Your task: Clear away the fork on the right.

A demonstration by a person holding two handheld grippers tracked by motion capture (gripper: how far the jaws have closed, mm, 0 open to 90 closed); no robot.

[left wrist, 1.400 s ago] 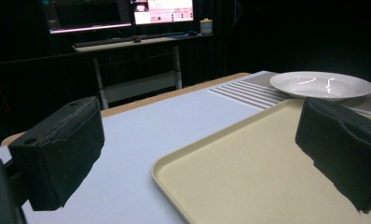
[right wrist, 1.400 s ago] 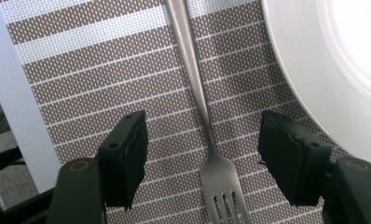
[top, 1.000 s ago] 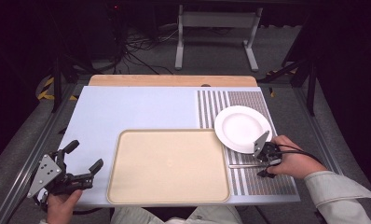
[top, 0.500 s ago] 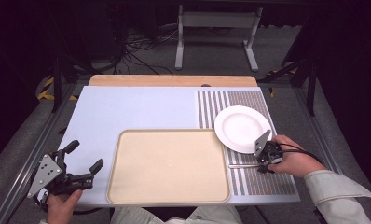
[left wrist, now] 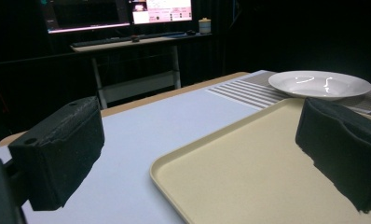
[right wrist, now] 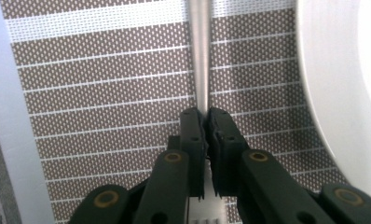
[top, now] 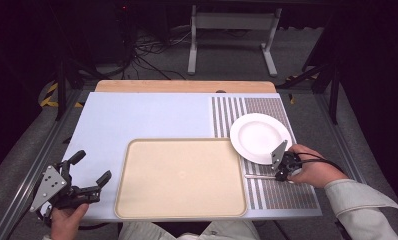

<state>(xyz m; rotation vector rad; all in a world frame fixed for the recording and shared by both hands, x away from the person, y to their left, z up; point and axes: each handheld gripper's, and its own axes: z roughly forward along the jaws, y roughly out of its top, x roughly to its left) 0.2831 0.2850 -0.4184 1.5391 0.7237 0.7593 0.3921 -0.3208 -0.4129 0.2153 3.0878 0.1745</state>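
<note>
Slim silver utensil handle (right wrist: 200, 56) — flat on striped placemat (right wrist: 104, 93), beside plate (right wrist: 342, 93).

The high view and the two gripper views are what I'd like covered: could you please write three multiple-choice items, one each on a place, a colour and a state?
1. Where does the white plate lie?
A. on the striped placemat
B. in the tray
C. on the floor

2. What colour is the tray?
A. red
B. beige
C. black

3. How do the jaws of the right gripper stand?
A. wide apart, with nothing between them
B. shut on the metal utensil handle
C. shut on the plate's rim

Answers: 1 A, the plate rests on the striped mat to the right of the tray. 2 B, the tray is pale beige. 3 B, the jaws have just been closing and now pinch the thin silver handle between them.
</note>
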